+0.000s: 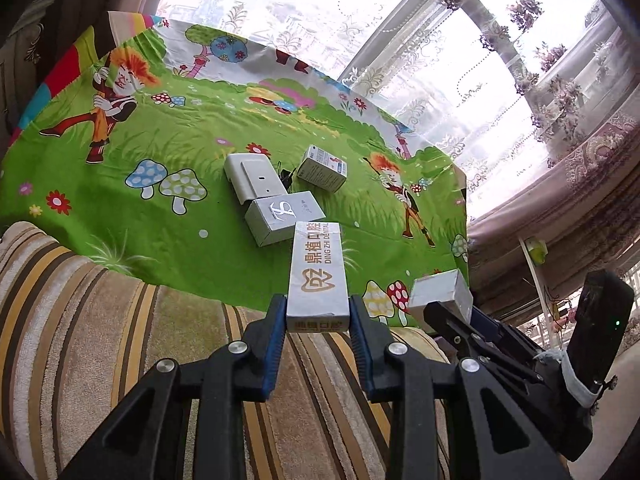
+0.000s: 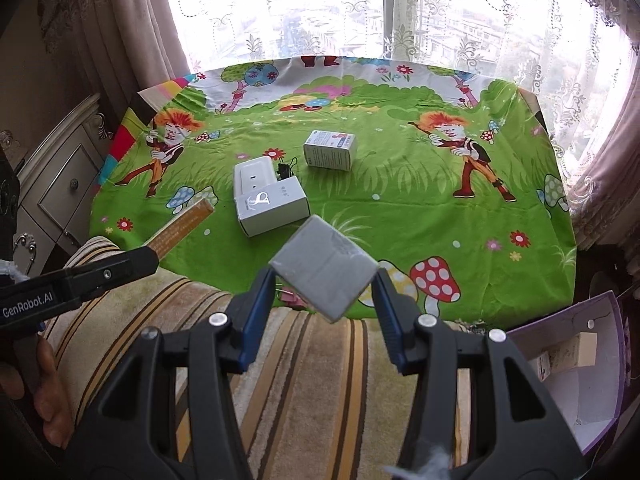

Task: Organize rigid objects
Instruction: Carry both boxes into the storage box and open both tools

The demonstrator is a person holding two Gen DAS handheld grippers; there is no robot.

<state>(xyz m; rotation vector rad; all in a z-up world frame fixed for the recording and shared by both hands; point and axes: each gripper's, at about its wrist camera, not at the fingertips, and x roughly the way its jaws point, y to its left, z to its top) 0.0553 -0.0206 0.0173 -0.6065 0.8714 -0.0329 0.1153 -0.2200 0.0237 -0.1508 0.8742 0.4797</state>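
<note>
Left wrist: left tool clamps the dental box, right tool clamps a grey box; three boxes left on the desk.

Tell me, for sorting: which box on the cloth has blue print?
The far small box, standing apart; the two white boxes nearer the claws touch each other.

The long silver carton in the centre of the left wrist view reads "鼎植口腔" above "DING ZHI DENTAL", in gold beside a tooth emblem; the black arm of the left gripper, at the left edge of the right wrist view, carries "GenRobot.AI" in white. The print on the other boxes is too small to read.
</note>
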